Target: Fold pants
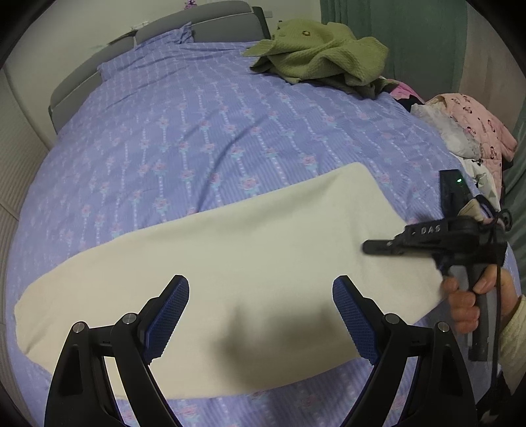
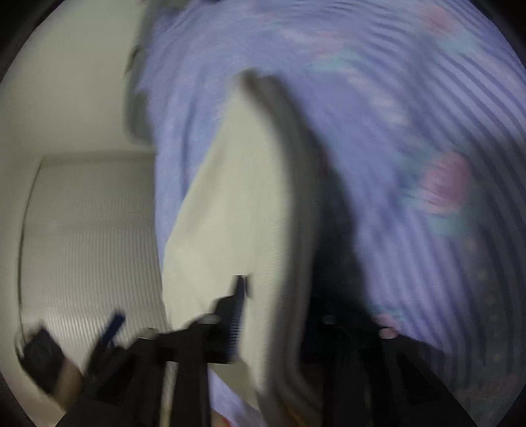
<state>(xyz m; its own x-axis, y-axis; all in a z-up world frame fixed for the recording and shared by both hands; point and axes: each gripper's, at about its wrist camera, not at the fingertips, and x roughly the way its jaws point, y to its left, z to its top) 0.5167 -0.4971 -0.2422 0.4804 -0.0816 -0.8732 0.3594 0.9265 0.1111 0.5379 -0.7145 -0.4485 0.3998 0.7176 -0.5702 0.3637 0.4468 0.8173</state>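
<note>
Pants [image 1: 236,262] flat on bed [image 1: 184,131] — left gripper [image 1: 261,315] fingers wide apart above, right gripper [image 2: 273,315] fingers clenched on their edge

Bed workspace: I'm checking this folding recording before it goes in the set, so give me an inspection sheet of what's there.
Surface: bed with a lilac floral cover, lightly creased.
Job's things: cream pants lie flat in a long strip across the near side of the bed.
Clutter: green knit garment at the far edge; pink printed clothing piled at the right edge.
Grippers: left gripper open, above the pants; right gripper at the pants' right end, fabric edge between its fingers, view blurred.
Cables: thin black cord hanging by the right hand.
Surroundings: grey headboard, green curtain, pale wall.
</note>
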